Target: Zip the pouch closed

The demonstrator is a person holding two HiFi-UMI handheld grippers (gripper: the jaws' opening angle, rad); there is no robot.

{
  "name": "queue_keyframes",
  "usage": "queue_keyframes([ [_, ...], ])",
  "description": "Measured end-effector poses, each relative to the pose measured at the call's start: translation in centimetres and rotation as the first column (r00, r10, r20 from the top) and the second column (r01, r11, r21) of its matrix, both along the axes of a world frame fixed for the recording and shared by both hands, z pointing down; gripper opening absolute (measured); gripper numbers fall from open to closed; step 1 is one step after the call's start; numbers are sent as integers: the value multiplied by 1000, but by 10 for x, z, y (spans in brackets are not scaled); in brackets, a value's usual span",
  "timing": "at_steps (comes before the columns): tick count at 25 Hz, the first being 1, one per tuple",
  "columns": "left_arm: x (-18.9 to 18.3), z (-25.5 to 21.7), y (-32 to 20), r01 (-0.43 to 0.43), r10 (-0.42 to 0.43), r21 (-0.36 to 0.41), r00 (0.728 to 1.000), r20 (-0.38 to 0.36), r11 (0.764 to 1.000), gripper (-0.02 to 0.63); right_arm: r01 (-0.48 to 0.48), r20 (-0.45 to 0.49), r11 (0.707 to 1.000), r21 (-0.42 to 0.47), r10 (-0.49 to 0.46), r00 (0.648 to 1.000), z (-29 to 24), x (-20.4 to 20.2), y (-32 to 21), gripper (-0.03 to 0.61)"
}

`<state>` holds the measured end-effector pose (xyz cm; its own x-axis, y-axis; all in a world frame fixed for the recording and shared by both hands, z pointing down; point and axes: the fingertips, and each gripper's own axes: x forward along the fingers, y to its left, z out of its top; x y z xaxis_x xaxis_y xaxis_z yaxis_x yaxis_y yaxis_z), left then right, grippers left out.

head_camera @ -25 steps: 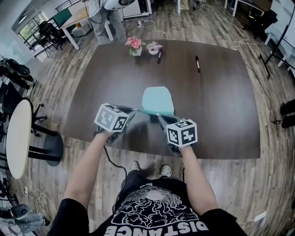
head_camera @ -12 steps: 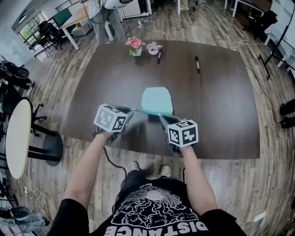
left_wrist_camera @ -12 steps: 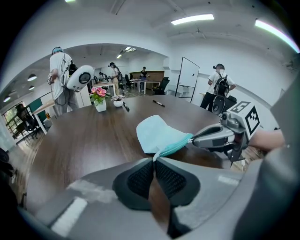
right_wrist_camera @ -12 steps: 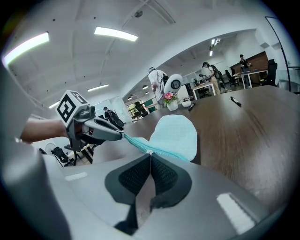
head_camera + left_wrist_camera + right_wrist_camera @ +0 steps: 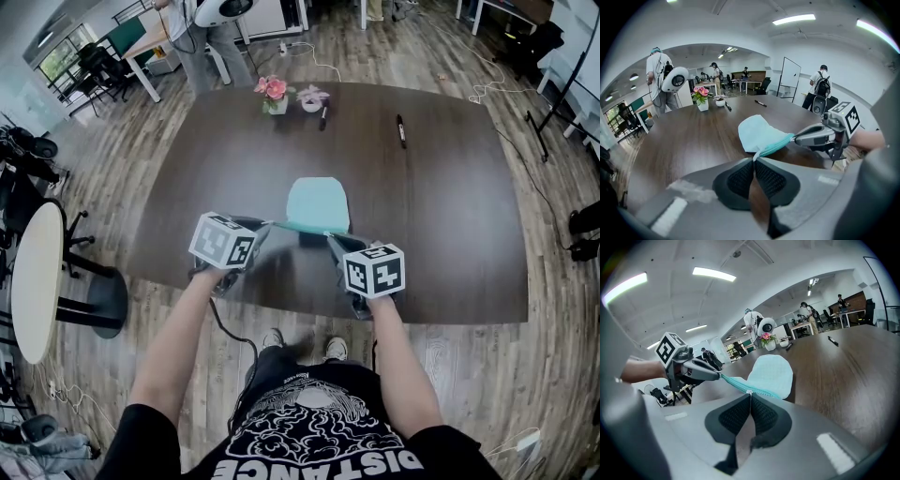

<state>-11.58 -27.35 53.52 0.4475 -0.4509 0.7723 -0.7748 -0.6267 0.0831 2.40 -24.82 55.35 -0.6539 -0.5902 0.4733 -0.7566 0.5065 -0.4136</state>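
Observation:
A light teal pouch [image 5: 318,202] is stretched between both grippers over the dark table [image 5: 450,225], its zipper edge [image 5: 774,145] toward me. My left gripper [image 5: 270,227] is shut on the pouch's left end, where the zipper tape [image 5: 754,156] runs into its pads. My right gripper [image 5: 327,236] is shut on the small zipper pull [image 5: 749,392] partway along the teal zipper [image 5: 736,384]. In the left gripper view the right gripper [image 5: 795,138] meets the zipper from the right. The right gripper view has the left gripper [image 5: 720,376] pinching the far end.
Two small flower pots [image 5: 275,94] [image 5: 312,97] and two markers [image 5: 323,116] [image 5: 401,129] lie at the table's far side. A round side table [image 5: 37,281] stands at the left. People stand beyond the table [image 5: 655,79] [image 5: 819,89]. Cables run over the floor [image 5: 487,84].

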Motion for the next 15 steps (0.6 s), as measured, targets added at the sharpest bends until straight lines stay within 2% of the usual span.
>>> queue_keyframes([
  [15, 0, 1, -2, 14, -14, 6, 1000, 3, 1000, 21, -17, -8, 1000, -2, 17, 1000, 2, 9, -1, 8],
])
